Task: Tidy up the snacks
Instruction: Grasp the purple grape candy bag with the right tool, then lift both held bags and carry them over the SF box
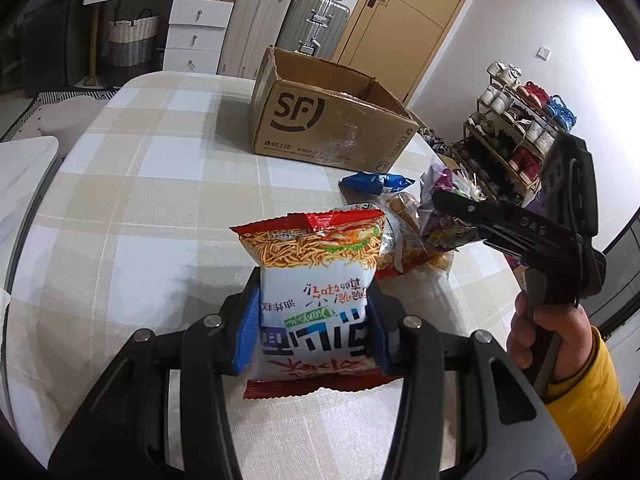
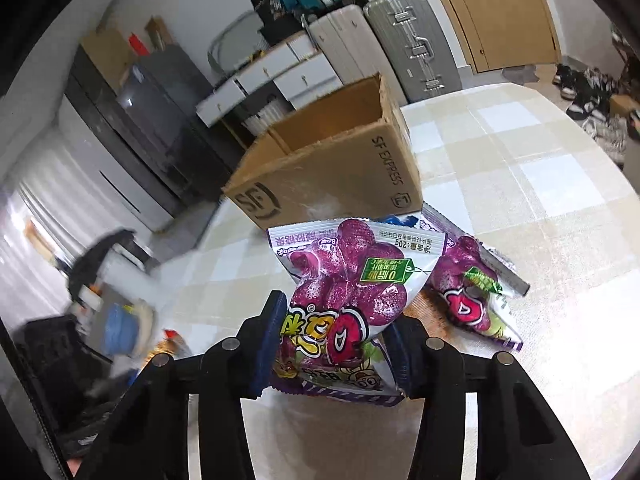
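My left gripper (image 1: 314,320) is shut on a red and white noodle snack bag (image 1: 316,264), which stands upright between the blue pads above the checked tablecloth (image 1: 140,200). To its right, my right gripper (image 1: 444,208) reaches into the snack pile. In the right wrist view this gripper (image 2: 334,340) is shut on a purple grape candy bag (image 2: 352,276), creased between the pads. A second purple bag (image 2: 468,300) lies beside it. The pile also has a blue packet (image 1: 376,182) and a clear bread-like packet (image 1: 404,240). An open cardboard box (image 1: 320,120) (image 2: 332,168) stands behind the pile.
A hand in a yellow sleeve (image 1: 552,344) holds the right gripper's handle. Beyond the table stand suitcases (image 1: 316,20), white drawers (image 1: 196,32) and a wooden door (image 1: 404,8). A shoe rack (image 1: 520,128) is off the table's right edge.
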The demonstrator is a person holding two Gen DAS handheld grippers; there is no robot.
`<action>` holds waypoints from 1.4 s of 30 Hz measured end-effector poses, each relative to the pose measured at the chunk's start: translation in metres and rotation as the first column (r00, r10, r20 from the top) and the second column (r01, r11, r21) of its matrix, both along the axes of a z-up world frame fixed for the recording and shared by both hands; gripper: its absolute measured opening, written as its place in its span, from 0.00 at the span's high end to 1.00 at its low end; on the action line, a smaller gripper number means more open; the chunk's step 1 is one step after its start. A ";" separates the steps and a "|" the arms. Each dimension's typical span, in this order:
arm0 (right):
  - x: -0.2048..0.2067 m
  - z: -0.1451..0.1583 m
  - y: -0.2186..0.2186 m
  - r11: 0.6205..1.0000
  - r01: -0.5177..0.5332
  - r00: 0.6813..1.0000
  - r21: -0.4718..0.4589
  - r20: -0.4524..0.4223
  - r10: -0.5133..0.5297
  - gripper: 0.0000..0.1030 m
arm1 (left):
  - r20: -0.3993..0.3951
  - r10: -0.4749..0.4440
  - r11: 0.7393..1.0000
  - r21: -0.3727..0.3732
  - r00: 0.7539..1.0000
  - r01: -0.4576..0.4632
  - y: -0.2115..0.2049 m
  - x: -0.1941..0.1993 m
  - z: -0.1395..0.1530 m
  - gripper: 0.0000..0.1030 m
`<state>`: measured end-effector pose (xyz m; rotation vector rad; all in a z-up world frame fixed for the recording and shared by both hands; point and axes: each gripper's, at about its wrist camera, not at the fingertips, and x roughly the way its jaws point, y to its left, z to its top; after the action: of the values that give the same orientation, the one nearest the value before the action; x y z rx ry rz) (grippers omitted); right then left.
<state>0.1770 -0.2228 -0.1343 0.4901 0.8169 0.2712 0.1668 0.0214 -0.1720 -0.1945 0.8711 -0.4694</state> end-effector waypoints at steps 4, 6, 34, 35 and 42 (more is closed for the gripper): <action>-0.014 0.010 -0.006 0.996 -0.011 0.999 0.092 0.031 0.008 0.54 | 0.028 0.005 1.000 0.009 1.000 -0.006 0.000 -0.010 0.011 0.59; -0.024 0.017 -0.007 0.991 -0.029 0.998 0.132 0.057 0.021 0.54 | 0.036 0.005 1.000 0.010 0.999 -0.006 0.000 -0.015 0.015 0.59; -0.157 0.094 0.002 0.979 -0.179 0.938 0.098 0.318 0.140 0.53 | 0.159 0.012 0.997 0.079 0.987 -0.025 -0.016 -0.116 0.091 0.58; -0.159 0.095 0.001 0.979 -0.178 0.938 0.099 0.319 0.138 0.53 | 0.164 0.008 0.996 0.083 0.986 -0.022 -0.017 -0.120 0.093 0.58; -0.167 0.103 0.003 0.976 -0.196 0.926 0.092 0.345 0.153 0.53 | 0.193 -0.001 0.996 0.087 0.981 -0.016 -0.019 -0.133 0.108 0.58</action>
<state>0.0097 -0.2202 -0.0312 0.4719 0.5098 0.5589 0.0333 0.0026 -0.0640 -0.0694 0.6994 -0.4335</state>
